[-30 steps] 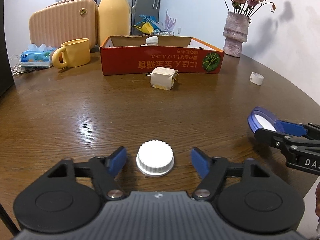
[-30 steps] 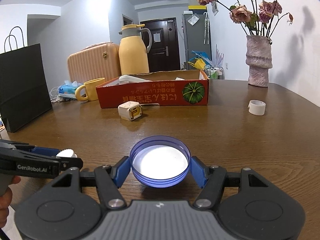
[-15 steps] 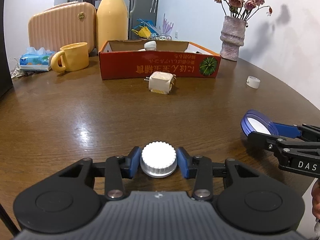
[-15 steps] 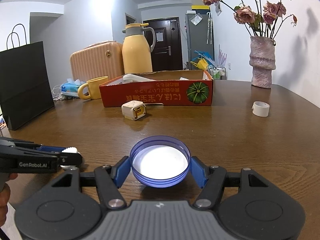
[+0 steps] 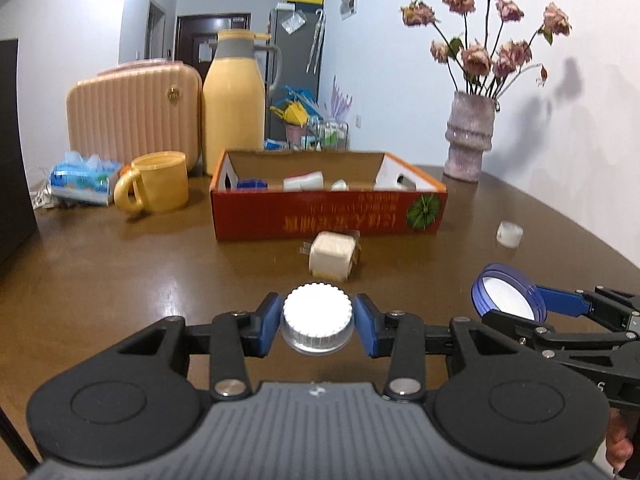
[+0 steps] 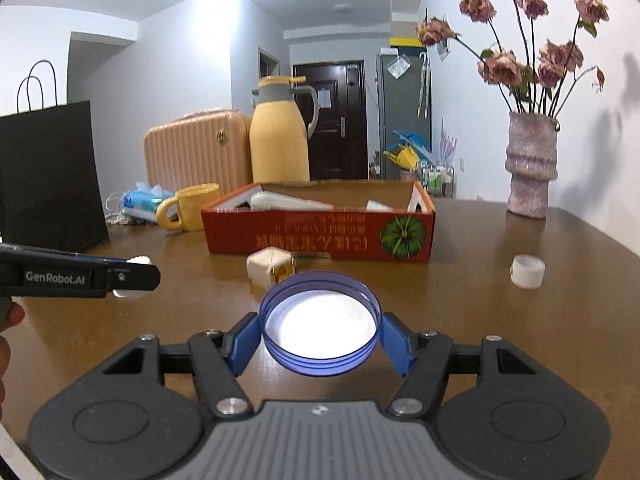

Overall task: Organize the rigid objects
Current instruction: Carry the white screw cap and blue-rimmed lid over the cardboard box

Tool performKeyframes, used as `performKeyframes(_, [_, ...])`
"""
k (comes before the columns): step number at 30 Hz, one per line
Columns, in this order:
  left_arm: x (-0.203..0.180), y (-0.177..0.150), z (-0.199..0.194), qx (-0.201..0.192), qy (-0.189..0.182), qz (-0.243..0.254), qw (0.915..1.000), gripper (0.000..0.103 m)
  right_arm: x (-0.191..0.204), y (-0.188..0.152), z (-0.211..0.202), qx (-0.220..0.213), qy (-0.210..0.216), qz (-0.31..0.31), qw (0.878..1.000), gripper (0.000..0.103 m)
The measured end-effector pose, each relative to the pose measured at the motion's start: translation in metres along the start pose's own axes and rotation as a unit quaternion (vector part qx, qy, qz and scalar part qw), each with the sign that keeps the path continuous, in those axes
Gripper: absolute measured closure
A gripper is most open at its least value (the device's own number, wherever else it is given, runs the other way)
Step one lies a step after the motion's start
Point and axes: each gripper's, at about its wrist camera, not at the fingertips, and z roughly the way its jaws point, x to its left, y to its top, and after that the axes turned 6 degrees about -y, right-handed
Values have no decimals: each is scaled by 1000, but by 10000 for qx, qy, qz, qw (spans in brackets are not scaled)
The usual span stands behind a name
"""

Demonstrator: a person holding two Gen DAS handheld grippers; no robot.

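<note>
Occlusion is limiting what you are seeing inside the red cardboard box (image 5: 328,216): its front wall is hiding the lower parts of the white pieces and a blue item within, so they are not identifiable. Print on that wall is running upside down and is not legible; a green pumpkin picture is sitting at its right end. From the right wrist view, the left gripper (image 6: 132,276) is showing the marking "GenRobot.AI" on its side, and its finger is covering most of the white ribbed cap (image 6: 134,260). The frame edge is cutting off the black paper bag (image 6: 48,176) at left.

You are holding the white ribbed cap (image 5: 317,314) clamped between the blue pads of the left gripper (image 5: 317,320); a second ago those pads were standing wide apart with the cap resting on the table (image 5: 120,288). The cap is now riding clear of the wood.

The right gripper (image 6: 320,340) is gripping the blue lid (image 6: 320,322) by its rim, as before, and it too is sitting higher. Ahead, a white plug adapter (image 5: 334,256) is lying just in front of the box, and a small white ring (image 5: 510,234) is lying well apart to the right.
</note>
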Motion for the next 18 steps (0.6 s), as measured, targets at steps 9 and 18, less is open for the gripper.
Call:
performKeyframes(9, [1,28,9,-215,33,34,9998,62,0,36,11,-387,5,69,9992,39])
performKeyframes(18, [6,53,24,-419,126,-56,9990,62,3,64,29,-640,-54,55,9979,38])
